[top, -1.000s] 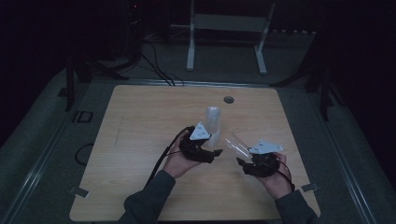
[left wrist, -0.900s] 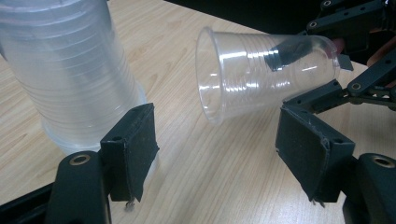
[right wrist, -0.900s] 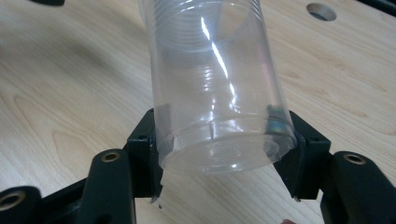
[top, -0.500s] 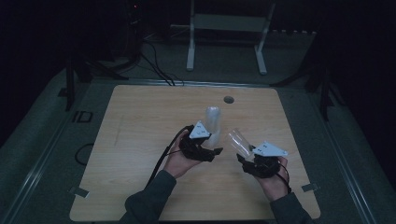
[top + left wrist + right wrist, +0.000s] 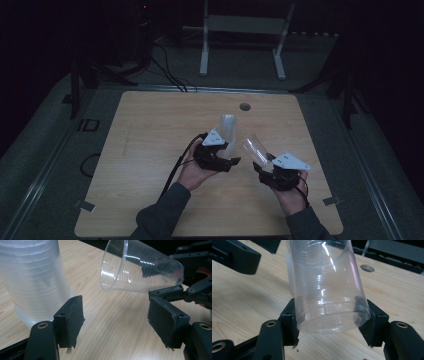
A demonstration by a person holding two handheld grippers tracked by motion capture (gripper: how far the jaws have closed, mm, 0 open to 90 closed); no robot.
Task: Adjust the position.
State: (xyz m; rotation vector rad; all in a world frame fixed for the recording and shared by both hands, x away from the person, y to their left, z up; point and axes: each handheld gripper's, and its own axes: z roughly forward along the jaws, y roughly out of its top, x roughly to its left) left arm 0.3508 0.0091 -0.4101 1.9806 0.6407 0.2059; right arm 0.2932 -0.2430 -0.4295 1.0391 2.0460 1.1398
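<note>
On top of the large rectangular light wooden table point(image 5: 150, 150), near its middle, stands upside down a tall stack of clear ribbed plastic cups point(image 5: 228, 131), upright and touching the wood. Seen also in the left gripper view point(image 5: 35, 282), at the left, just beyond the left jaw and not between the jaws. Beyond the stack, close to the far edge, a small round dark hole point(image 5: 244, 106) in the table top.

Beside the stack, toward the person's side, the black left gripper point(image 5: 231, 161) with a grey three-cornered plate on top, held in the left hand point(image 5: 192, 172). Jaws apart, with only bare wood between the pads point(image 5: 75, 320); nothing clamped.

To the right, well near it but not touching, the black right gripper point(image 5: 262, 167), held in the right hand point(image 5: 292, 195). Clamped on the closed bottom end of a single clear plastic cup point(image 5: 254, 149); pads pressing on both sides of the base, as seen in the right gripper view point(image 5: 329, 302). Cup lifted off the table and tilted, open mouth pointing toward the stack and the left gripper. Seen in the left gripper view point(image 5: 140, 270) lying almost level above the wood, rim near the stack but apart from it.
</note>
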